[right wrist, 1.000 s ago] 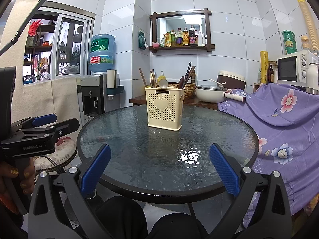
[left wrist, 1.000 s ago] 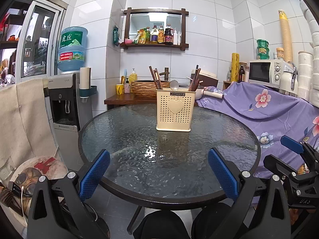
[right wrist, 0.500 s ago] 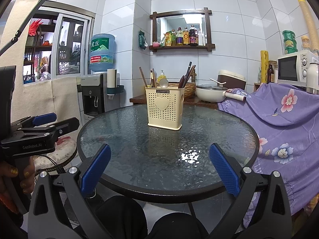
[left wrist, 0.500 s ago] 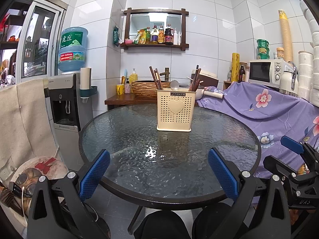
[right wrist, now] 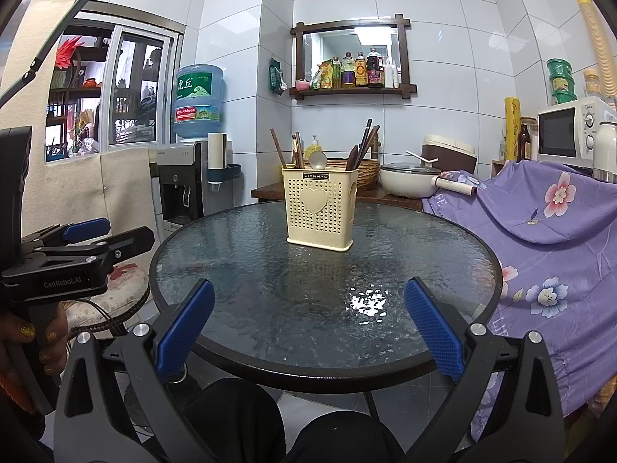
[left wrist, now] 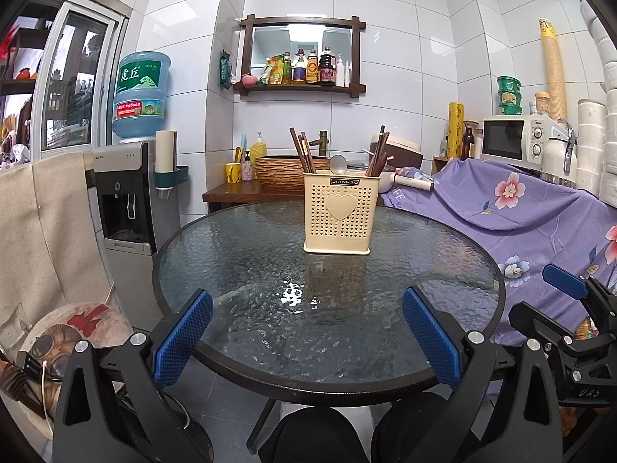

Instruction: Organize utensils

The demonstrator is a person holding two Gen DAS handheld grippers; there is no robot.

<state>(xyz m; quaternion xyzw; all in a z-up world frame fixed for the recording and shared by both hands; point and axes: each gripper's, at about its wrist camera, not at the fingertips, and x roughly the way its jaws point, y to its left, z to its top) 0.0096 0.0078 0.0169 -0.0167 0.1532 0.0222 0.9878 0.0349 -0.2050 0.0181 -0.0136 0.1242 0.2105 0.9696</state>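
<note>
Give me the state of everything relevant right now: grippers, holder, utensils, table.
left gripper: open, empty, at the table's near edge.
right gripper: open, empty, at the near edge.
utensil holder: upright on the table.
chopsticks: standing in the holder, leaning.
spoon: in the holder, bowl end up.
glass table: only the holder on it.

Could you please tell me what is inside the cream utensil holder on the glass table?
Sticking out of the utensil holder are dark chopsticks, a metal spoon, and more dark sticks on the right. Its perforated walls hide their lower ends and anything shorter inside.
</note>
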